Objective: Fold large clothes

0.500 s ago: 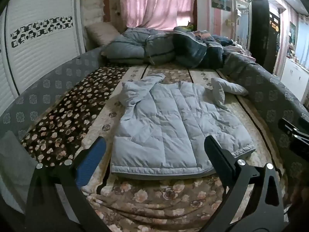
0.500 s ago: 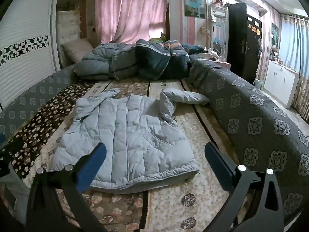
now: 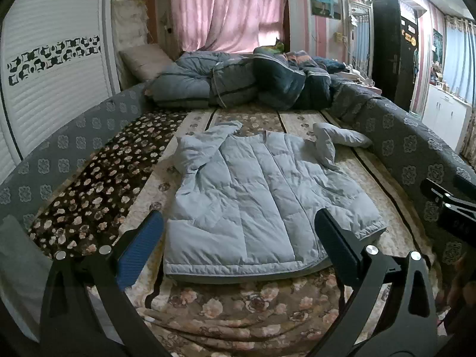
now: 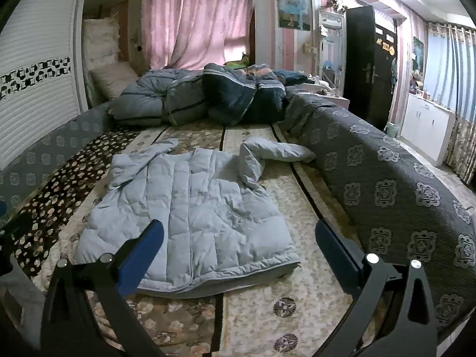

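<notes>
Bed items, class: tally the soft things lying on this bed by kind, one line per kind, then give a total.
Pale blue quilted puffer jacket, spread flat: 1
Bundled grey and dark blue striped quilts heaped at the far end: 1 heap; separate quilts cannot be counted
Beige pillow leaning in the far-left corner: 1
Total: 3

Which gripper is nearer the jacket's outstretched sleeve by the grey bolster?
Right. The right gripper hangs open over the hem's right corner, on the same side as the sleeve. The left gripper hangs open over the hem's middle, farther from the sleeve across the jacket.
</notes>
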`<state>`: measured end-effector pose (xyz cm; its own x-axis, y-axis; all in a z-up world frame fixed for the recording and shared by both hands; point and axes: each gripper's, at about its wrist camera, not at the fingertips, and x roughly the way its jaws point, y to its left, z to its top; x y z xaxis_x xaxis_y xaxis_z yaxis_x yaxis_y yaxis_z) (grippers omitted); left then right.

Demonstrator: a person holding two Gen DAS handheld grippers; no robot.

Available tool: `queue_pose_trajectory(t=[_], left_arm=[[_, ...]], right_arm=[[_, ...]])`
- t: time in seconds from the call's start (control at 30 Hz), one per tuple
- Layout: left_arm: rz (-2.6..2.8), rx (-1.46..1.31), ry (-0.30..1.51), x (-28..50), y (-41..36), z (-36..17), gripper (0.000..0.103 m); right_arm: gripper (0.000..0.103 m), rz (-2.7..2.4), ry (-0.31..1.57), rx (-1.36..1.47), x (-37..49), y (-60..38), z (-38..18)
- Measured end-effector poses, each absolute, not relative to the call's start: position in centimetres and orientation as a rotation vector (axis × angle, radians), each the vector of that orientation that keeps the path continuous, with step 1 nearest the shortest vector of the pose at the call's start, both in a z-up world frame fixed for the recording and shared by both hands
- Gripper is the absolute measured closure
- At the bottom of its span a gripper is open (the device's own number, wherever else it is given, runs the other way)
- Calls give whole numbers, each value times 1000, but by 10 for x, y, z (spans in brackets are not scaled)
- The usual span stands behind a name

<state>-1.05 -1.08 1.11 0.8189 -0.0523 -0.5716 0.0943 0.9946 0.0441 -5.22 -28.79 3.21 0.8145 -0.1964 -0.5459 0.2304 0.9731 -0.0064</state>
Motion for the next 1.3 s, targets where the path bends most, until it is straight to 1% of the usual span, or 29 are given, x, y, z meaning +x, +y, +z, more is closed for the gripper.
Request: queue_pose_trajectory(t=[0.63, 1.3], left_arm=[[-74, 73, 610, -6, -9, 7, 3], [-65, 67, 622, -4, -8, -1, 3]], right_arm=[[1, -221, 590, 60, -53, -287, 19], [1, -219, 590, 53, -54, -281, 19]])
